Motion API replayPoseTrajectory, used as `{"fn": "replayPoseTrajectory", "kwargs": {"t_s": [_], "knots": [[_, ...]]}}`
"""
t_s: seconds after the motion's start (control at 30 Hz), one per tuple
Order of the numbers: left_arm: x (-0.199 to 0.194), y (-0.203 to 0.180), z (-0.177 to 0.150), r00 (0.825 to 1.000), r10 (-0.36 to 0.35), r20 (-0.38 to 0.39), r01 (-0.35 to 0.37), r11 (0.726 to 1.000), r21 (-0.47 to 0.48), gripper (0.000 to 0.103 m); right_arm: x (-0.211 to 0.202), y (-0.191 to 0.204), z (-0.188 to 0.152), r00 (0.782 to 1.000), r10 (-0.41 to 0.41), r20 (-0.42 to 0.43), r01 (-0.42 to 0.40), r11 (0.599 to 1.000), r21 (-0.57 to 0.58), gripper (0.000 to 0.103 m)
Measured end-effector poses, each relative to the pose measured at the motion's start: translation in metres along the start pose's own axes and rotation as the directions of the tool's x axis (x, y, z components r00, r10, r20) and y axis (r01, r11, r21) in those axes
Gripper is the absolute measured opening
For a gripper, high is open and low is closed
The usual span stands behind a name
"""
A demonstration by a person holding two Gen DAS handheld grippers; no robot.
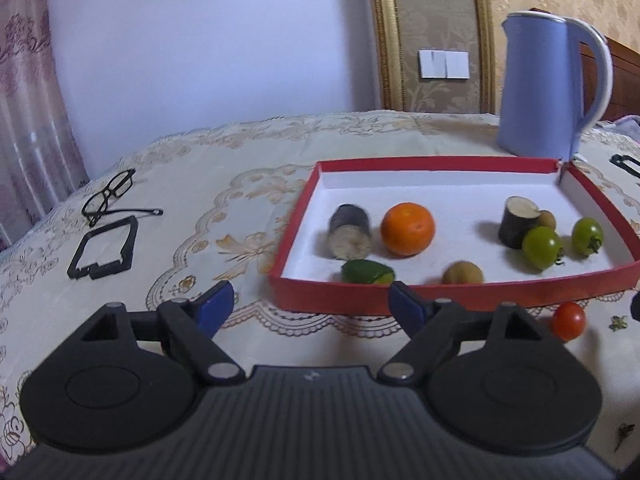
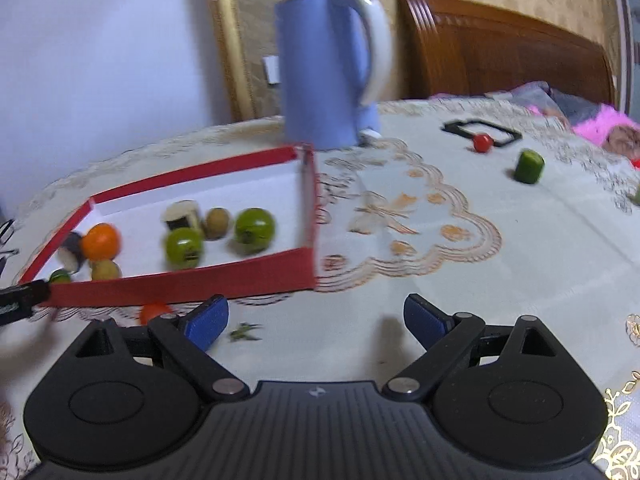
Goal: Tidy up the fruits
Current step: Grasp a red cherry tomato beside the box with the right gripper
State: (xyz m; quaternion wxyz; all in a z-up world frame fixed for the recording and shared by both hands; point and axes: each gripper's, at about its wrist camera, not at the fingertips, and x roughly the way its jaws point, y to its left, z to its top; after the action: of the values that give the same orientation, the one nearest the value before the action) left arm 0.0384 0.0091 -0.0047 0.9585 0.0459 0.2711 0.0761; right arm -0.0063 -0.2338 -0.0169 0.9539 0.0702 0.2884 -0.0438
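Observation:
A red box (image 1: 460,294) (image 2: 180,288) with a white floor lies on the table. It holds an orange (image 1: 407,229), two dark sugarcane pieces (image 1: 350,232) (image 1: 518,220), two green tomatoes (image 1: 542,247) (image 1: 587,237), a cucumber piece (image 1: 366,272) and two brown fruits (image 1: 463,273). My left gripper (image 1: 310,306) stands open just before the box's near wall, nothing between its blue pads. A red cherry tomato (image 1: 568,320) (image 2: 154,310) lies outside the box in front. My right gripper (image 2: 316,322) is open over bare cloth. Farther right lie another cherry tomato (image 2: 483,142) and a cucumber piece (image 2: 529,166).
A blue kettle (image 1: 548,84) (image 2: 328,68) stands behind the box. Glasses (image 1: 110,196) and a black frame (image 1: 104,248) lie at the left; another black frame (image 2: 482,130) lies at the far right. A wooden headboard (image 2: 500,48) and pink cloth (image 2: 600,126) are beyond the table.

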Motion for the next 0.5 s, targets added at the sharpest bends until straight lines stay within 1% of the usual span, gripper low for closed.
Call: {"fn": "replayPoseTrajectory", "kwargs": {"t_s": [0.07, 0.17, 0.27, 0.5], "knots": [[0.001, 0.005, -0.001, 1.0, -0.002, -0.006, 0.002, 1.0, -0.014, 0.084, -0.007, 0.012, -0.001, 1.0, -0.01, 0.026, 0.012, 0.999, -0.047, 0.095], [0.004, 0.01, -0.002, 1.0, 0.005, -0.01, -0.005, 1.0, -0.027, 0.084, -0.014, 0.026, -0.001, 0.999, 0.017, 0.038, -0.014, 0.997, -0.076, 0.095], [0.007, 0.013, -0.003, 1.0, 0.004, -0.018, -0.005, 0.999, -0.036, 0.085, -0.018, 0.034, -0.001, 0.998, 0.056, 0.029, -0.053, 0.995, -0.079, 0.095], [0.014, 0.013, -0.005, 0.999, -0.001, -0.035, -0.001, 0.999, -0.044, 0.085, -0.019, 0.056, -0.008, 0.995, 0.094, 0.017, -0.091, 0.989, -0.116, 0.095]]}}
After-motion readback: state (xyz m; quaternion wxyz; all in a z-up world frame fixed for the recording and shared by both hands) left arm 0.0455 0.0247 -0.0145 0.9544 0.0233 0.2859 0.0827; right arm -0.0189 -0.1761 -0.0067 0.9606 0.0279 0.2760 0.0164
